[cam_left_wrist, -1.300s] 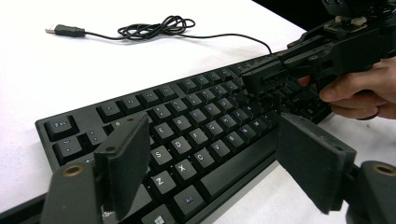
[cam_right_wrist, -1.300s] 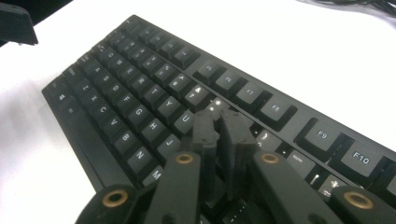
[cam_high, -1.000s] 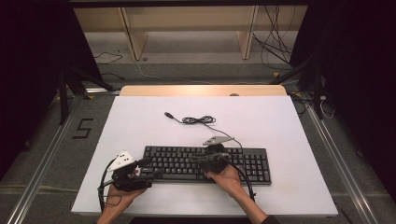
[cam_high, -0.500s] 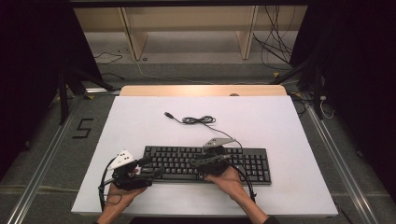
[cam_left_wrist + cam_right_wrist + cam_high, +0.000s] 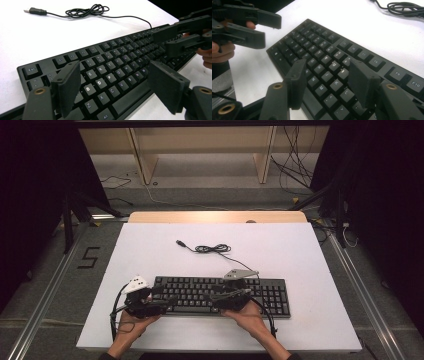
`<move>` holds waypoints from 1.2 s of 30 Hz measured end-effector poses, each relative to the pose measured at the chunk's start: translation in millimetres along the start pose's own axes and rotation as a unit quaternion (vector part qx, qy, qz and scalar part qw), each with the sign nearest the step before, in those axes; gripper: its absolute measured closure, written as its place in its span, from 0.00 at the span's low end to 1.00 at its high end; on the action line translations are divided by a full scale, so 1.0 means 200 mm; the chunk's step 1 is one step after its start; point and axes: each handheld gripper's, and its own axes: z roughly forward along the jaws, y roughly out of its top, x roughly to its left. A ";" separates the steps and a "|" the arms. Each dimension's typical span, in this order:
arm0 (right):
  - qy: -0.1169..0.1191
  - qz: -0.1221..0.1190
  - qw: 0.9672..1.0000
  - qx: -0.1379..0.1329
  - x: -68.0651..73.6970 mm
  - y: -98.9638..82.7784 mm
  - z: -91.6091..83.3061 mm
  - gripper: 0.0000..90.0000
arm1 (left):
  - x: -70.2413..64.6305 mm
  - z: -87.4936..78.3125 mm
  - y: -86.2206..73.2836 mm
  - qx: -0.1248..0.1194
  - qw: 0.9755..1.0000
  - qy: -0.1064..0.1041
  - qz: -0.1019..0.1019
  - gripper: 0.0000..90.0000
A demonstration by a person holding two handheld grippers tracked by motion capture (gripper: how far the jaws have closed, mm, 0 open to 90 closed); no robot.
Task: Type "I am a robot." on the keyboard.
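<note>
Both grippers' fingers gape over the keyboard (image 5: 220, 295), its near edge partly hidden

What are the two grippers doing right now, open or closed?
Left gripper: open, holding nothing, over the keyboard.
Right gripper: open, its jaws have just been opening, nothing held, over the keyboard.

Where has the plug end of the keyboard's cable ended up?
In the high view the USB plug lies on the white table, behind the keyboard and left of the cable's coiled bundle, far from both grippers.
</note>
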 end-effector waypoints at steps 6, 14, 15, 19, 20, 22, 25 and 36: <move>0.003 -0.003 1.000 -0.002 0.01 -0.01 -0.02 0.53 | 0.01 0.04 0.03 0.010 1.000 0.006 0.001 0.33; 0.010 -0.014 1.000 -0.008 0.03 -0.05 -0.05 0.50 | -0.01 0.12 0.08 0.031 0.999 0.006 0.014 0.48; 0.010 -0.013 1.000 -0.008 0.03 -0.05 -0.05 0.50 | -0.01 0.13 0.08 0.035 0.999 0.003 0.017 0.52; 0.011 -0.011 1.000 -0.009 0.03 -0.06 -0.07 0.48 | -0.02 0.18 0.08 0.055 0.998 0.003 0.025 0.63; 0.012 -0.010 1.000 -0.010 0.03 -0.07 -0.08 0.47 | -0.02 0.19 0.08 0.059 0.998 0.001 0.026 0.66; 0.012 -0.011 1.000 -0.012 0.03 -0.07 -0.09 0.47 | -0.03 0.21 0.09 0.065 0.997 0.002 0.035 0.74; 0.012 -0.009 1.000 -0.012 0.03 -0.08 -0.10 0.46 | -0.05 0.25 0.10 0.074 0.996 0.004 0.048 0.84; 0.013 -0.009 1.000 -0.012 0.04 -0.11 -0.12 0.44 | -0.05 0.32 0.11 0.102 0.993 0.010 0.050 0.99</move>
